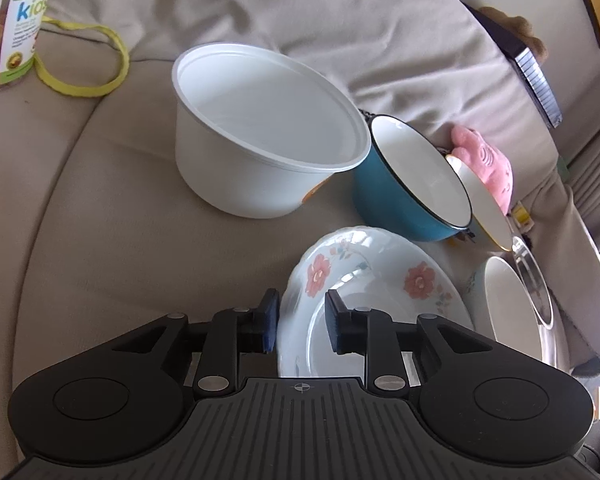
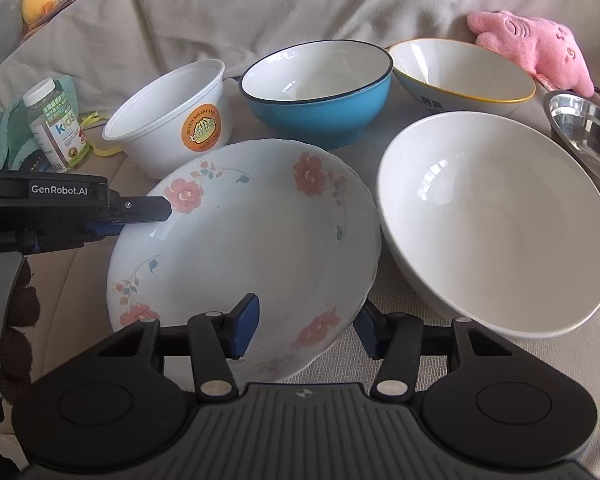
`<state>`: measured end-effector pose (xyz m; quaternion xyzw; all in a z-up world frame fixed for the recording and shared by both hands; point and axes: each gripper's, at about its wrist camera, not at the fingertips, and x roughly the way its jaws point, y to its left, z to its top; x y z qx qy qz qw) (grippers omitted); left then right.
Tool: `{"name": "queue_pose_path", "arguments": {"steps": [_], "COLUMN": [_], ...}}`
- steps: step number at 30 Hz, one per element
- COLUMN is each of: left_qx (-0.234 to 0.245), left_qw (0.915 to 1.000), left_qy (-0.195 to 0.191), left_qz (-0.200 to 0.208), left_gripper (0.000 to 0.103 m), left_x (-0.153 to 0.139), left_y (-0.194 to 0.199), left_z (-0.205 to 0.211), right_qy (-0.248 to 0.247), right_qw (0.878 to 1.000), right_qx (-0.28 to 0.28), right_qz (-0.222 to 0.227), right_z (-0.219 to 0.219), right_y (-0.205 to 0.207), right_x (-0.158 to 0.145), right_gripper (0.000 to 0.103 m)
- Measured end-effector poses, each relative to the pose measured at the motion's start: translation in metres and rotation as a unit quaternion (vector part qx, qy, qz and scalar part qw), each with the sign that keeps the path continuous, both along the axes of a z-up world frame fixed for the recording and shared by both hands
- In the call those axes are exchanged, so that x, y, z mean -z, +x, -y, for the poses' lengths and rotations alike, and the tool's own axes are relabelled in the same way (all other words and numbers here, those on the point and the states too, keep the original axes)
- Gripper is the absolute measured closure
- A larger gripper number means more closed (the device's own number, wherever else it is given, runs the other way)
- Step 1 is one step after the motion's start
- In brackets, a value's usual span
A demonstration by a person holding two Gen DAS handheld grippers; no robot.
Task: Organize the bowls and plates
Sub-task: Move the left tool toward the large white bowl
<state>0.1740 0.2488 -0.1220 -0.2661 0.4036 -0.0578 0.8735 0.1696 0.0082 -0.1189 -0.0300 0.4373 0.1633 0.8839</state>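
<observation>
Plainly little is sorted yet: on the sofa (image 2: 300, 4), beyond both sets of fingers, the white bowl (image 2: 496, 236), blue bowl (image 2: 320, 108), yellow-rimmed bowl (image 2: 460, 72) and plastic tub (image 2: 168, 128) sit separately, unstacked. Nearest, the floral plate (image 2: 244, 232) tilts, its rim between the parted fingers of the left gripper (image 1: 302, 320) and right gripper (image 2: 306, 330); contact is unclear.
</observation>
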Motion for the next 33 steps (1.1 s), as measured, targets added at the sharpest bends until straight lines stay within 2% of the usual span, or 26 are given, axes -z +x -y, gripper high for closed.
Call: {"name": "queue_pose_path", "arguments": {"steps": [3, 16, 19, 21, 23, 24, 26, 29, 31, 33], "left_qx": [-0.005, -0.040, -0.065, -0.099, -0.116, -0.108, -0.067, 0.009, 0.046, 0.066], "left_qw": [0.9999, 0.9986, 0.9973, 0.9923, 0.9873, 0.9877, 0.9934, 0.9984, 0.9983, 0.9971], "left_qy": [-0.015, -0.033, 0.006, 0.056, 0.085, 0.085, 0.054, 0.013, 0.014, 0.033], "left_qz": [0.006, 0.007, 0.032, 0.048, 0.066, 0.074, 0.076, 0.053, 0.033, 0.018], "left_gripper": [0.076, 0.074, 0.074, 0.074, 0.074, 0.074, 0.074, 0.074, 0.074, 0.074], "left_x": [0.002, 0.003, -0.011, -0.029, -0.048, -0.055, -0.063, -0.061, -0.056, -0.051], "left_y": [-0.005, -0.018, -0.024, -0.030, -0.032, -0.031, -0.022, 0.005, 0.023, 0.040], "left_z": [-0.006, -0.031, -0.026, -0.021, -0.012, -0.004, 0.017, 0.066, 0.103, 0.132], "right_qy": [-0.024, -0.010, -0.014, -0.006, 0.018, 0.029, 0.048, 0.066, 0.065, 0.056], "right_qw": [1.000, 0.999, 0.998, 0.997, 0.995, 0.995, 0.995, 0.995, 0.994, 0.991], "right_qx": [-0.001, -0.034, -0.047, -0.064, -0.089, -0.092, -0.076, -0.012, 0.035, 0.072], "right_qz": [0.016, 0.002, 0.025, 0.033, 0.032, 0.035, 0.048, 0.068, 0.085, 0.095], "right_z": [-0.009, -0.028, -0.019, -0.009, 0.007, 0.016, 0.042, 0.086, 0.116, 0.141], "right_y": [-0.003, -0.004, -0.012, -0.019, -0.029, -0.032, -0.035, -0.027, -0.022, -0.016], "right_x": [0.000, 0.000, -0.007, -0.014, -0.025, -0.030, -0.043, -0.056, -0.059, -0.057], "right_gripper": [0.051, 0.049, 0.046, 0.045, 0.045, 0.045, 0.045, 0.045, 0.045, 0.045]}}
